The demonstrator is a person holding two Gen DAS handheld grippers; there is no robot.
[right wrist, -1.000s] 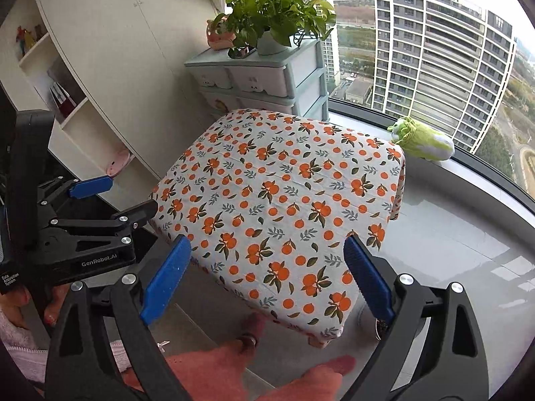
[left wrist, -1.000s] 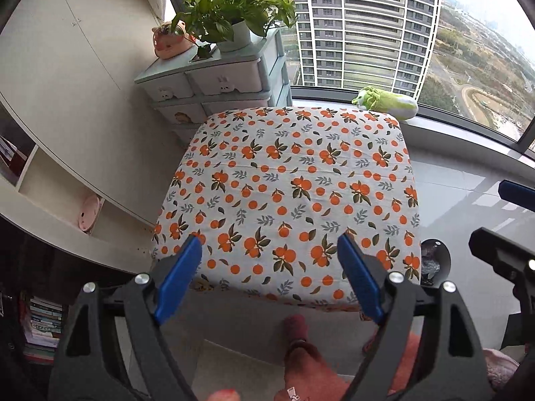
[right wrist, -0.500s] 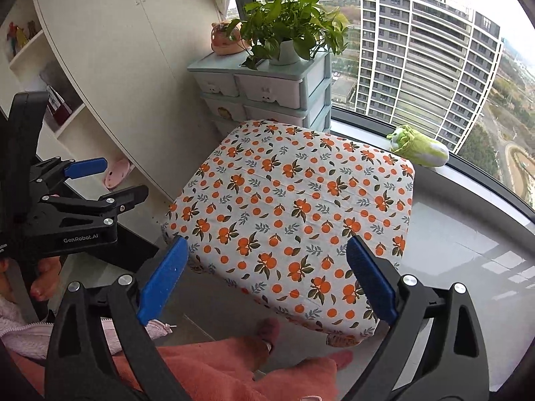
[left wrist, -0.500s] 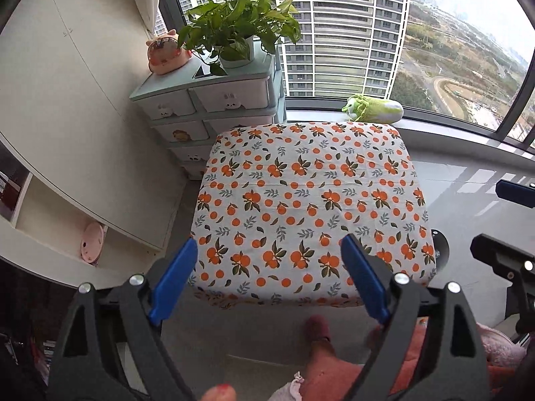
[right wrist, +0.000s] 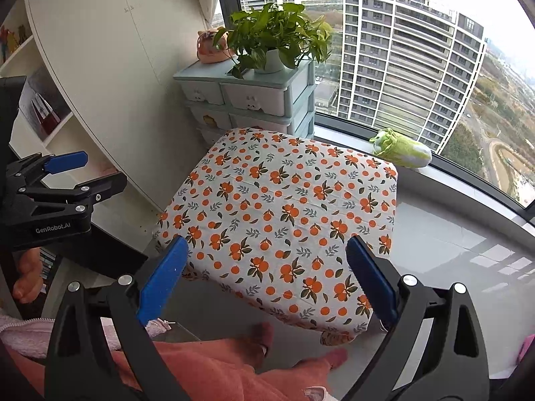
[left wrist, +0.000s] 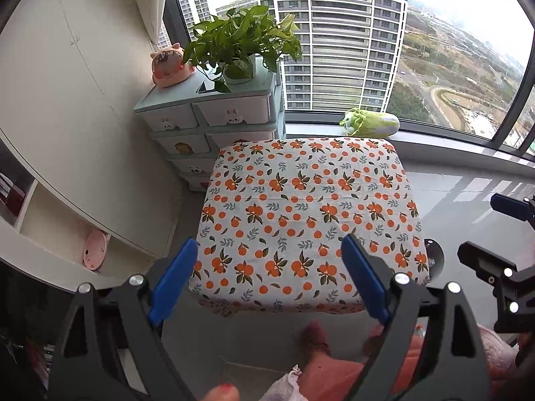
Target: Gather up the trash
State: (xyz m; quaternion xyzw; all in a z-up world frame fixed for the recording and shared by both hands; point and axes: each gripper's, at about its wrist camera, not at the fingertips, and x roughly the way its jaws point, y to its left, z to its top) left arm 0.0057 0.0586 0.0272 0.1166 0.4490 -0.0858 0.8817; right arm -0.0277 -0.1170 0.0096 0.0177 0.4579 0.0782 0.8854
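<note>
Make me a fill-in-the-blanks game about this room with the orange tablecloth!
1. The tablecloth is printed with little ____.
2. The leafy plant stands on top of the ____.
3. The green cabbage toy lies on the ____ sill.
4. Both the left gripper and right gripper are ____.

Missing words: oranges; drawers; window; open

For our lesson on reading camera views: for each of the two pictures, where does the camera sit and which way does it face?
Left wrist: on the left gripper, facing the orange-print table; right gripper at right edge, feet below.
Right wrist: on the right gripper, facing the same table from its right; left gripper at left edge, legs below.
Shared: table, potted plant, cabbage toy.
</note>
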